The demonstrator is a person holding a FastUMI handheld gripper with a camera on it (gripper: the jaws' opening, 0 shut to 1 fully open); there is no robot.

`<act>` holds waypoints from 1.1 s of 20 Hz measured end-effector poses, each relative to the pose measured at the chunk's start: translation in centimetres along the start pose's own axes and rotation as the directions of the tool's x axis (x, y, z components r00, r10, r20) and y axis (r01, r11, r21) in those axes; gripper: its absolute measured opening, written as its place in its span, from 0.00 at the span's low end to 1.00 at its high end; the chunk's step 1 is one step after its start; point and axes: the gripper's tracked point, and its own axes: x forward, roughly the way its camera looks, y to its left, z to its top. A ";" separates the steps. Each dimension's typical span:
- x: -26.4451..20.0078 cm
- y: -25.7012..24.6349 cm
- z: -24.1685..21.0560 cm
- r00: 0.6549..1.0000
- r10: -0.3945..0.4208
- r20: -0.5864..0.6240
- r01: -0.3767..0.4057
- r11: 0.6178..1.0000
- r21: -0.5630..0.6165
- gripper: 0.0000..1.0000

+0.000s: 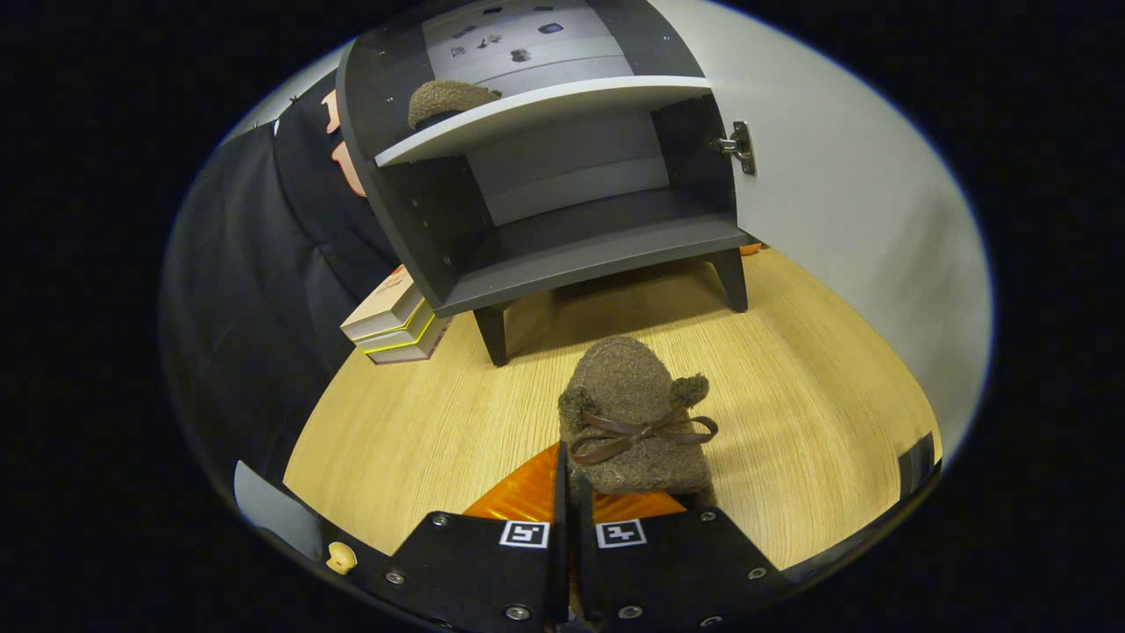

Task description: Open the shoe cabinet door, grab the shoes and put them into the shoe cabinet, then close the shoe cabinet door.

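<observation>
My gripper [569, 492] is shut on the rear rim of a brown fuzzy shoe [633, 413] with a brown ribbon bow; the shoe juts forward just ahead of the fingers over the wooden table [817, 422]. Beyond it stands the dark shoe cabinet [562, 176] on short legs. Its white door [844, 193] is swung wide open to the right, with a metal hinge [736, 145] showing. A second brown shoe [448, 101] lies on the left part of the upper white shelf [562, 110]. The lower compartment [598, 246] holds nothing that I can see.
A stack of three books [395, 321] lies on the table by the cabinet's left front leg. Black cloth hangs to the left. A small orange object [751, 250] peeks out behind the cabinet's right leg.
</observation>
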 end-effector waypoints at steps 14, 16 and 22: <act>-4.4 2.1 9.6 0.993 0.022 0.112 -0.014 0.997 -0.072 0.05; -5.0 3.0 12.6 0.987 0.037 0.154 -0.025 0.996 -0.081 0.05; -6.3 4.3 22.1 0.958 0.044 0.282 -0.014 0.994 -0.106 0.05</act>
